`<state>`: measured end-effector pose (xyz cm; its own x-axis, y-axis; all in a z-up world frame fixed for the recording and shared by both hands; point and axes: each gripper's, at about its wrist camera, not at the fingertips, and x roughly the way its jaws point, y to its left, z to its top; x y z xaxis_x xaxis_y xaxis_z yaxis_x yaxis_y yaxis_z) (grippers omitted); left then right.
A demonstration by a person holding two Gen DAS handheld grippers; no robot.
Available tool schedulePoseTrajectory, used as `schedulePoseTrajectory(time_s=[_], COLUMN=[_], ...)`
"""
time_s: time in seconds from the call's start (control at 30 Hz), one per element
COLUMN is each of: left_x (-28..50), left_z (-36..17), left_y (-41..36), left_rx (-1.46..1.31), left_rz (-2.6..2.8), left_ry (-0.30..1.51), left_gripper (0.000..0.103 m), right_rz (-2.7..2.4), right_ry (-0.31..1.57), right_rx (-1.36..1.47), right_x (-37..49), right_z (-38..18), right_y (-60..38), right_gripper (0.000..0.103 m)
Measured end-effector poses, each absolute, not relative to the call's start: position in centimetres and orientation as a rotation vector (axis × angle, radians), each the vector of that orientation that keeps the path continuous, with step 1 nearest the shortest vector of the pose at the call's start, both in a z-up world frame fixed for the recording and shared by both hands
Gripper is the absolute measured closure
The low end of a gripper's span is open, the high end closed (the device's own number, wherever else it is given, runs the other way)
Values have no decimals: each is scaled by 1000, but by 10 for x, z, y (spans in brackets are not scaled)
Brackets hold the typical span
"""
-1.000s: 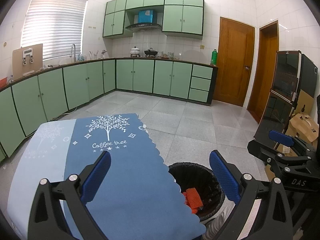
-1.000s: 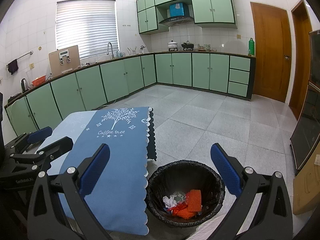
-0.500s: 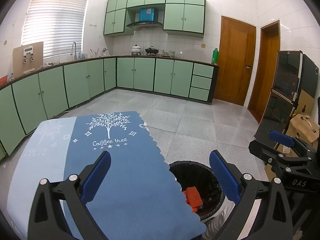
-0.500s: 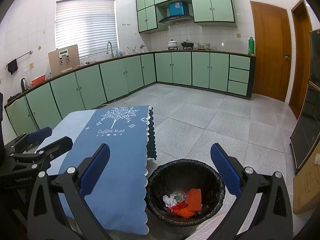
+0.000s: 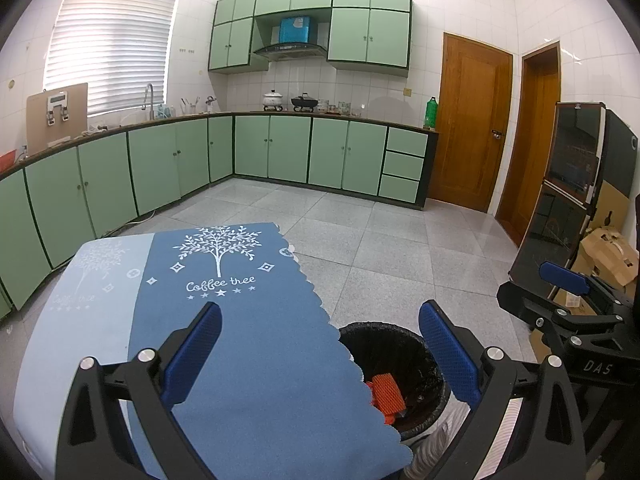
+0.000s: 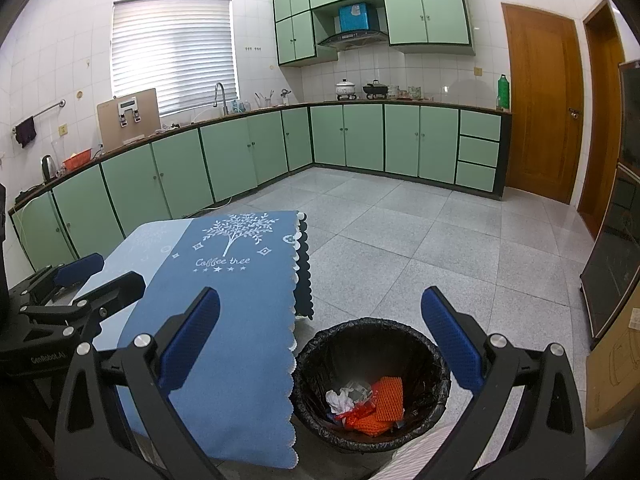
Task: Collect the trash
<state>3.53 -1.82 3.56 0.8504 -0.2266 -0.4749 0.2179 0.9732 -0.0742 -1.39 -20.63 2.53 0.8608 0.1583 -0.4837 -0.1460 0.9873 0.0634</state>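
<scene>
**Trash in the bin: light, soft, easy to crush**

The trash (image 6: 366, 402) lies at the bottom of the black-lined bin (image 6: 316, 350), which stands on the floor just beside the hanging edge of the blue tablecloth (image 6: 236, 320). What you can see is an orange mesh sleeve (image 6: 386, 394), a crumpled white tissue (image 6: 340, 396) and a red wrapper (image 6: 354, 418), all touching in one small heap. Judge them as very light and limp: they will fold under the pads rather than resist, and the wrapper looks slick. If you need to lift any piece, pinch a raised fold or a bunched edge, not a flat face.

Your left gripper (image 5: 318, 354) hangs over the cloth with its jaws spread wide and nothing between them. Your right gripper (image 6: 320, 338) hangs above the bin, likewise spread and empty.

From the left camera the cloth covers part of the bin, so only the orange sleeve shows there. The near rim is cut off by the gripper frame in both views. The small scraps under the heap are too jumbled to name. The cloth top in view carries no trash; the table's near end is out of frame.
</scene>
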Motion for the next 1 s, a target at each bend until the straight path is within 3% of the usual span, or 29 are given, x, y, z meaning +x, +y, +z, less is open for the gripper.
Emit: schedulePoseTrajectory(time_s=[1.0], left_x=[32], left_z=[38], left_y=[-21], left_rx=[-15], left_rz=[-230], left_ry=[490], left_gripper=[6], right_rz=[160], right_ry=[500], right_rx=[24], right_x=[-18], right_z=[25], right_y=[-207], right_gripper=[5])
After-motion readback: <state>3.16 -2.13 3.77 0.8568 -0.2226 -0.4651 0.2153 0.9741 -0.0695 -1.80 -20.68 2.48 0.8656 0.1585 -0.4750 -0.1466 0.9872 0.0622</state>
